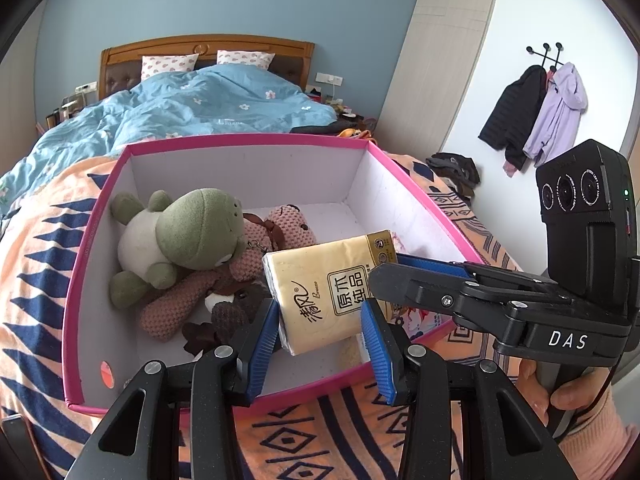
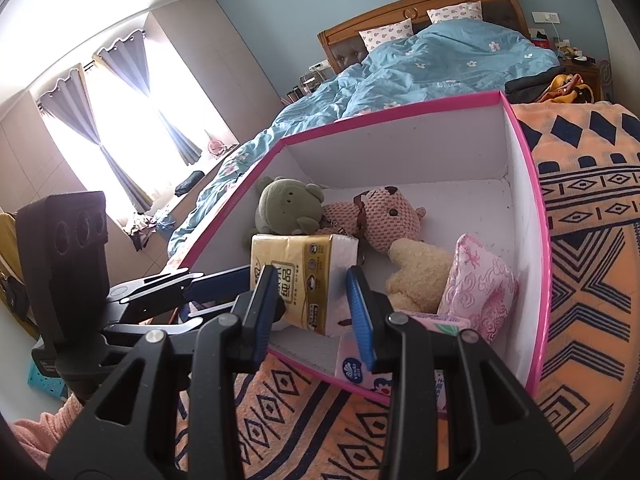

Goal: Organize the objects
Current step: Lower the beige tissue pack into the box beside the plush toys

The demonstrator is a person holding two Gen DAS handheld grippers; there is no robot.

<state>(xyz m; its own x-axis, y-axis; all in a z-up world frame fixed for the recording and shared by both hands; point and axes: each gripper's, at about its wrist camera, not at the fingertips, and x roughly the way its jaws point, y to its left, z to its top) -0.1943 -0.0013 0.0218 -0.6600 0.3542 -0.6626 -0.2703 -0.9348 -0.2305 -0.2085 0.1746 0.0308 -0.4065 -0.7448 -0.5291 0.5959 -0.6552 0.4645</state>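
A yellow tissue pack (image 1: 320, 288) (image 2: 296, 264) hangs tilted over the near end of a pink-rimmed white box (image 1: 248, 140) (image 2: 384, 108). My left gripper (image 1: 320, 344) is shut on it, blue pads pressing both sides. My right gripper (image 2: 314, 316) is shut on the same pack and reaches in from the right in the left wrist view (image 1: 394, 270). Inside the box lie a green frog plush (image 1: 192, 232) (image 2: 284, 204), a pink knitted bear (image 1: 288, 224) (image 2: 384, 216), a brown knitted toy (image 1: 232, 312), a cream plush (image 2: 420, 268) and a pink embroidered cushion (image 2: 480, 284).
The box sits on an orange and navy patterned blanket (image 1: 36, 280) (image 2: 592, 240) at the foot of a bed with a blue duvet (image 1: 200, 104). Small tissue packets (image 2: 356, 368) lie in the box's near corner. Coats (image 1: 536, 116) hang on the right wall.
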